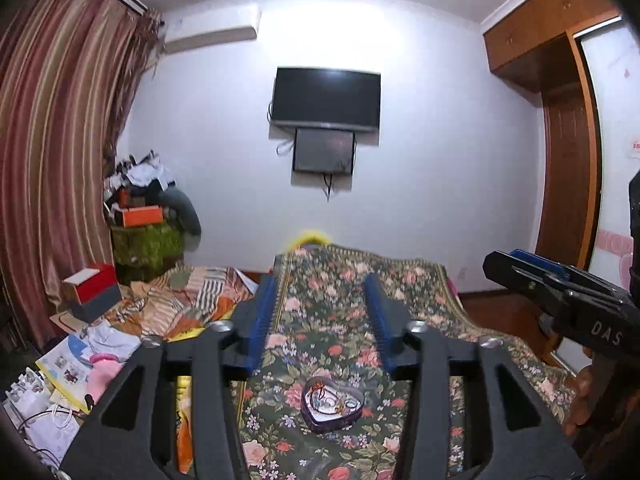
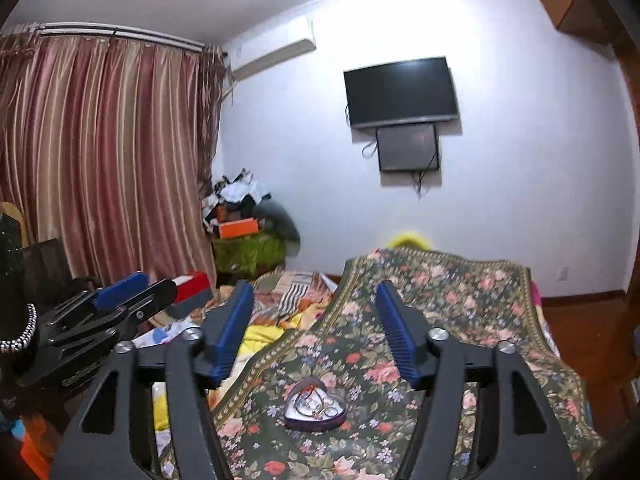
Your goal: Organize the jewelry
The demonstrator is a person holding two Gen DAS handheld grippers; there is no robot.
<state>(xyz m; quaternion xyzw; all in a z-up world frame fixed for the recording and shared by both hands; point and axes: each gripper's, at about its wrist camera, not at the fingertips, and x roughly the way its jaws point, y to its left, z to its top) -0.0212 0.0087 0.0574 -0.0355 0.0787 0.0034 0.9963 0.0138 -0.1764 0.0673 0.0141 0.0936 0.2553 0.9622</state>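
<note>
A small purple heart-shaped tin (image 1: 332, 405) lies open on a floral cloth (image 1: 328, 312) over the bed, with rings and other small jewelry inside. It also shows in the right wrist view (image 2: 315, 409). My left gripper (image 1: 320, 280) is open and empty, held above the tin, blue pads apart. My right gripper (image 2: 316, 288) is open and empty, also above the tin. Each gripper shows in the other's view, the right one (image 1: 560, 296) at the right edge, the left one (image 2: 104, 312) at the left.
Clutter lies left of the cloth: a red and grey box (image 1: 94, 290), papers and bags (image 1: 60, 380), a striped blanket (image 1: 192, 300). A pile of boxes (image 1: 148, 216) stands in the corner by striped curtains (image 1: 52, 140). A TV (image 1: 326, 98) hangs on the far wall. A wooden wardrobe (image 1: 568, 140) stands right.
</note>
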